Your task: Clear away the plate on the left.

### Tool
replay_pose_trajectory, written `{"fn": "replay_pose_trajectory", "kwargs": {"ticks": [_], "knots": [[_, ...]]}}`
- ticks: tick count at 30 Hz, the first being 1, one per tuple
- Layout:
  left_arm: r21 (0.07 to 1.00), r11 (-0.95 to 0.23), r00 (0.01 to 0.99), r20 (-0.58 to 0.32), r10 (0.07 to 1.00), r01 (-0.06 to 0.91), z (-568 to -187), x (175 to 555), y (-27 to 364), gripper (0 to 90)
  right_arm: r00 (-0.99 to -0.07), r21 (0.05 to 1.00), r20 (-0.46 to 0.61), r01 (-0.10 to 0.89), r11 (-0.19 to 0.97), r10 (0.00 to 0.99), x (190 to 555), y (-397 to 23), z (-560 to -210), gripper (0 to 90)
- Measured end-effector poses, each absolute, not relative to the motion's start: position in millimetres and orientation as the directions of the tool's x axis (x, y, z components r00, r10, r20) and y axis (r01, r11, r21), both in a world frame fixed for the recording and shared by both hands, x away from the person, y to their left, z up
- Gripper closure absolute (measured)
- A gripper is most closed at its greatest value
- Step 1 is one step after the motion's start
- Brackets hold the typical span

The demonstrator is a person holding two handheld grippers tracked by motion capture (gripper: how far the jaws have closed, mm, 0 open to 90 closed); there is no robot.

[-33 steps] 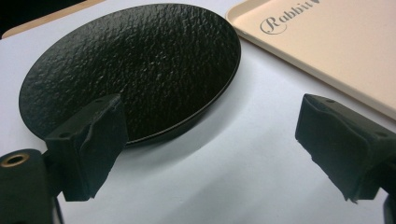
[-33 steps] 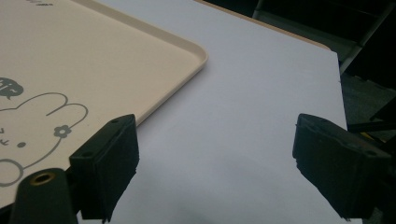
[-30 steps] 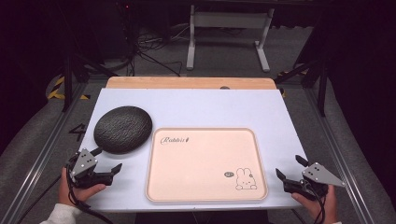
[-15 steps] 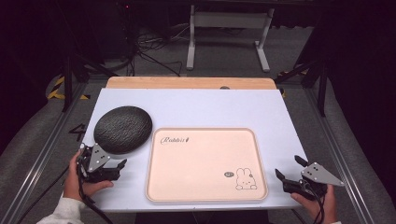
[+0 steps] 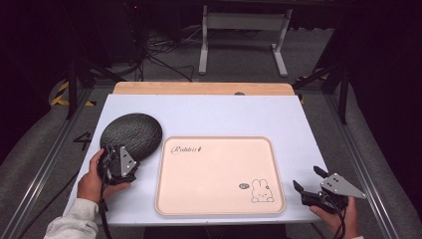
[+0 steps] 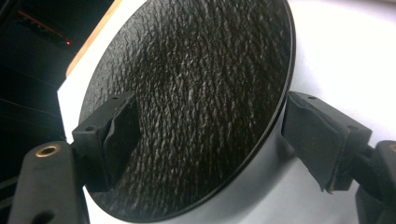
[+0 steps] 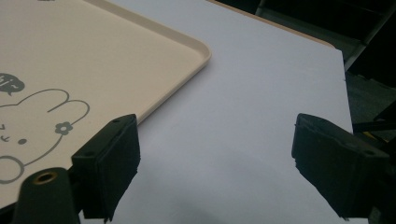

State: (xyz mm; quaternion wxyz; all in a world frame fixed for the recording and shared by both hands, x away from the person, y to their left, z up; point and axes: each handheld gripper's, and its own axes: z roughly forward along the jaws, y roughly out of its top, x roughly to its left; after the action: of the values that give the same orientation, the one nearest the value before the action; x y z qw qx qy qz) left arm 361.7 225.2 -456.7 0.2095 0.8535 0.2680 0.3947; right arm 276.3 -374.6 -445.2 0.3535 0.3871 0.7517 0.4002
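Left gripper (image 5: 130, 168) at the near rim of the black plate (image 5: 132, 134), by the tabletop's (image 5: 224, 114) left edge.
Jaws spread, just been closing, one over the plate's textured face, the other outside its rim on the bare top; pads not pressing. Pink tray (image 5: 219, 174) just right of the plate, at the near edge. Right gripper (image 5: 304, 185) spread, holding nothing, at the near right corner beside the tray.

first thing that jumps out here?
The black textured plate at the table's left, with the left claw at its near edge: jaws astride the rim, just been closing, pads not yet pressing. Next, the pink rabbit tray in the middle, bare. The right claw sits open off the tray's near right corner.
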Motion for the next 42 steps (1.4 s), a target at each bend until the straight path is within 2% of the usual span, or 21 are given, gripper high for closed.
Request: {"fn": "replay_pose_trajectory", "kwargs": {"ticks": [2, 6, 8, 9, 12, 17, 21, 24, 29, 32, 35, 42], "knots": [[0.498, -0.816, 0.528, 0.627, 0.573, 0.294, -461.0, 363.8, 216.7, 23.1, -0.452, 0.875, -0.222, 0.298, 0.381, 0.864, 276.6, -374.6, -445.3, 15.5], [0.455, -0.837, 0.520, 0.657, 0.546, 0.304, -461.5, 366.9, 211.6, 24.6, -0.452, 0.874, -0.225, 0.299, 0.384, 0.863, 276.5, -374.4, -445.4, 15.5], [0.400, -0.871, 0.524, 0.696, 0.491, 0.283, -462.2, 367.1, 206.9, 26.0, -0.453, 0.873, -0.225, 0.299, 0.385, 0.862, 276.6, -374.4, -445.5, 15.6], [0.377, -0.887, 0.539, 0.705, 0.462, 0.267, -462.9, 366.2, 204.4, 30.7, -0.455, 0.872, -0.226, 0.299, 0.387, 0.861, 276.7, -374.2, -445.7, 15.7], [0.306, -0.923, 0.570, 0.727, 0.384, 0.232, -465.4, 365.3, 197.3, 53.8, -0.461, 0.865, -0.231, 0.306, 0.397, 0.857, 277.2, -373.2, -446.7, 15.8], [0.221, -0.955, 0.574, 0.764, 0.297, 0.200, -471.5, 368.6, 185.2, 78.2, -0.464, 0.859, -0.243, 0.305, 0.411, 0.852, 277.1, -371.4, -447.1, 15.8], [0.180, -0.967, 0.541, 0.803, 0.249, 0.178, -471.8, 369.6, 179.5, 81.8, -0.464, 0.861, -0.239, 0.306, 0.407, 0.853, 277.4, -372.3, -447.2, 15.9], [0.184, -0.972, 0.504, 0.831, 0.234, 0.148, -468.3, 369.7, 177.8, 85.0, -0.464, 0.859, -0.237, 0.309, 0.407, 0.853, 277.2, -371.7, -447.4, 15.9], [0.258, -0.956, 0.465, 0.835, 0.295, 0.143, -459.3, 370.4, 183.5, 87.7, -0.467, 0.857, -0.241, 0.310, 0.412, 0.851, 277.2, -371.2, -447.5, 16.0], [0.237, -0.962, 0.465, 0.843, 0.271, 0.132, -460.2, 370.6, 182.1, 87.7, -0.469, 0.856, -0.236, 0.314, 0.411, 0.851, 277.6, -371.4, -447.9, 16.0], [0.260, -0.954, 0.453, 0.840, 0.299, 0.146, -458.8, 369.4, 183.2, 87.6, -0.469, 0.857, -0.235, 0.313, 0.409, 0.851, 277.4, -371.8, -447.8, 16.0], [0.383, -0.920, 0.447, 0.812, 0.375, 0.076, -440.7, 354.0, 179.2, 85.7, -0.462, 0.858, -0.228, 0.321, 0.402, 0.857, 278.3, -372.9, -448.3, 15.9]]}}
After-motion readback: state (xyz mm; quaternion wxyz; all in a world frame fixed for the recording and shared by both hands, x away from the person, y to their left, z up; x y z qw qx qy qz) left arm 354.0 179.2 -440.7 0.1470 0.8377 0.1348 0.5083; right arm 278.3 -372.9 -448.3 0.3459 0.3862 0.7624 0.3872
